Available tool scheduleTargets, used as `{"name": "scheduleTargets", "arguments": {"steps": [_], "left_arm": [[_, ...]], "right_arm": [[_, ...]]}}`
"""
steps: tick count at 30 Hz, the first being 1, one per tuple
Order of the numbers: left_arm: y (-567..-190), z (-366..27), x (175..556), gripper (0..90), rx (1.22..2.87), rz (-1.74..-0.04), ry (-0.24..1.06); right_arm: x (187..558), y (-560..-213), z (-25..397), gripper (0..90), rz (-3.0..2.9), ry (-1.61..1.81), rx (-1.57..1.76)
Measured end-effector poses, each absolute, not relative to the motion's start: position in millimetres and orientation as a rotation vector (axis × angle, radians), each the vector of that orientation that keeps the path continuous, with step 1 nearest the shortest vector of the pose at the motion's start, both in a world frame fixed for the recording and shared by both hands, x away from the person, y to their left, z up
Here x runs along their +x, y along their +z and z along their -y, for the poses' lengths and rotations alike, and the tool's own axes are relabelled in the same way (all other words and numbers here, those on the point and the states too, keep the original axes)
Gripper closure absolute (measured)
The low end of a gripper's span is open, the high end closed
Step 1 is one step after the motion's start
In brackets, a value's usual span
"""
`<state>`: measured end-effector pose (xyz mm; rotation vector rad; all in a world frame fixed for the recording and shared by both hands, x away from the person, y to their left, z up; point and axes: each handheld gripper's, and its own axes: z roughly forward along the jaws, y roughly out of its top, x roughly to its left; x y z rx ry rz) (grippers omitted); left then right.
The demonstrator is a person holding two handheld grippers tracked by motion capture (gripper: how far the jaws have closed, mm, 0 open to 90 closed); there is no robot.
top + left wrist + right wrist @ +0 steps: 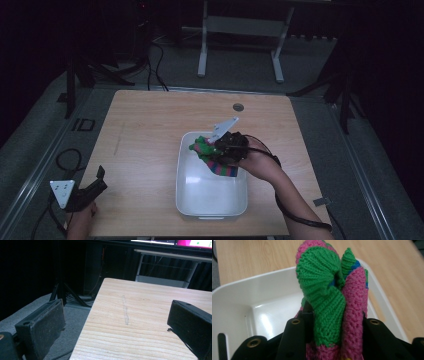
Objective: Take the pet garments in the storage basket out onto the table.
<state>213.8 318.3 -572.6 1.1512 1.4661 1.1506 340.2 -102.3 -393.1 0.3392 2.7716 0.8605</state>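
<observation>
Seemingly knitted sock (332,302) in right hand-held gripper (337,325)

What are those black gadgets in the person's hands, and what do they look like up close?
Each is a hand-held black gripper. The left gripper and the right gripper both carry a pale grey three-cornered plate with small dots on top. The jaws are flat black blocks with dull, scuffed pads and brass-ringed screw holes. A black cable trails along the right forearm. No sleeves show.

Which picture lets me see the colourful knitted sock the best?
The right gripper view: the knitted sock shows up close, green and pink stitches clear, pinched in the right gripper over the white tub. The high view shows it small and dim; the left gripper view looks along bare table.
</observation>
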Motion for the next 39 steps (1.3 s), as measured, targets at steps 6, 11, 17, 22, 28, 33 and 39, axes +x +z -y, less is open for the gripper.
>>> {"name": "scheduleTargets", "arguments": {"steps": [6,11,17,22,28,33,39], "left_arm": [[-573,-318,214,1.8,1.151,-1.467,1.151],[-573,-318,214,1.8,1.150,-1.467,1.151],[-573,-318,214,1.8,1.152,-1.469,1.152],[-573,-318,214,1.8,1.150,-1.470,1.154],[-572,-318,214,1.8,1.149,-1.477,1.152],[-572,-318,214,1.8,1.152,-1.474,1.155],[-572,-318,214,1.8,1.152,-1.474,1.154]], "right_arm": [[341,-371,128,66.9,-2.713,0.863,0.378],[347,-361,160,66.8,-2.659,0.841,0.452],[353,-361,204,66.7,-2.610,0.803,0.579],[356,-369,239,66.7,-2.587,0.766,0.678],[358,-383,264,66.5,-2.571,0.744,0.757],[365,-405,269,66.3,-2.575,0.709,0.800],[376,-436,266,66.2,-2.609,0.664,0.833]]}}
